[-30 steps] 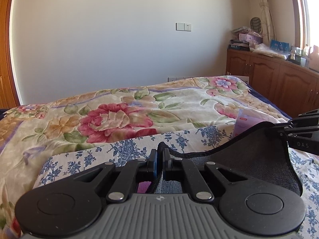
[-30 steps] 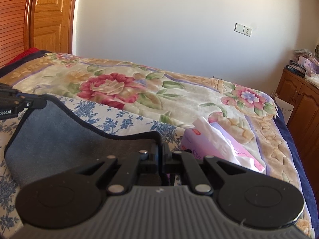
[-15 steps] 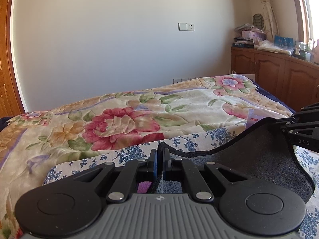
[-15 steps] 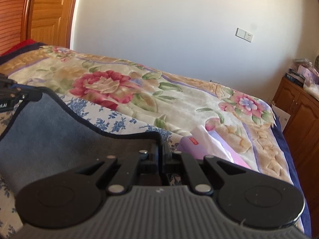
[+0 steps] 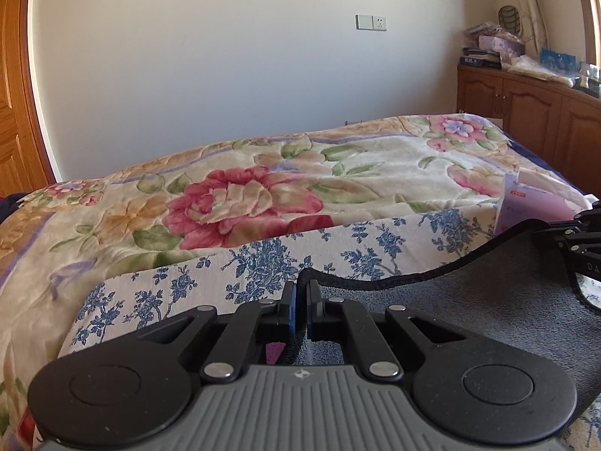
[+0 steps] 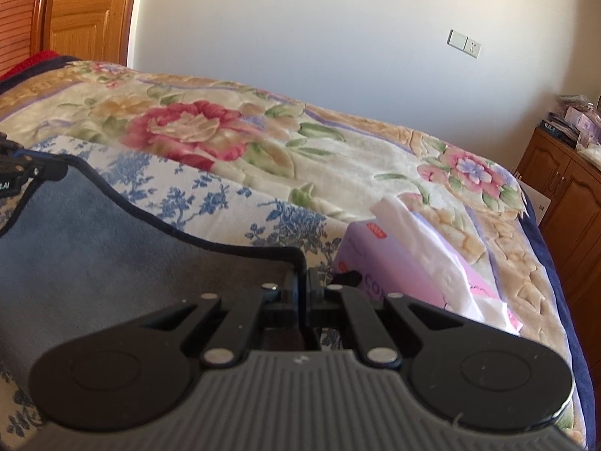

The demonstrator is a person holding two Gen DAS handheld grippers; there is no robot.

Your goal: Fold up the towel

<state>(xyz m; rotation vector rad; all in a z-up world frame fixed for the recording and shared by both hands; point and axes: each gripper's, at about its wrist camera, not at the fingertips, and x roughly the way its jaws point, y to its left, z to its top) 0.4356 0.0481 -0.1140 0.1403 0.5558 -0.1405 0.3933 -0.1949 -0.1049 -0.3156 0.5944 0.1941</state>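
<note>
A dark grey towel (image 5: pixel 488 300) with a black hem hangs stretched between my two grippers above the bed. My left gripper (image 5: pixel 301 293) is shut on its left corner. My right gripper (image 6: pixel 303 282) is shut on its right corner; the towel (image 6: pixel 94 248) spreads to the left of it in the right wrist view. The right gripper shows at the right edge of the left wrist view (image 5: pixel 574 233), the left gripper at the left edge of the right wrist view (image 6: pixel 22 173). The towel's lower part is hidden behind the gripper bodies.
A blue-flowered white cloth (image 5: pixel 263 263) lies under the towel on a floral blanket (image 5: pixel 244 195) that covers the bed. A pink tissue pack (image 6: pixel 405 263) lies to the right of the towel. Wooden cabinets (image 5: pixel 526 112) stand at the right, a wooden door (image 6: pixel 86 7) at the left.
Both grippers have kept their hold on the towel's corners and moved with it; the bed and the tissue pack sit lower and farther in both views.
</note>
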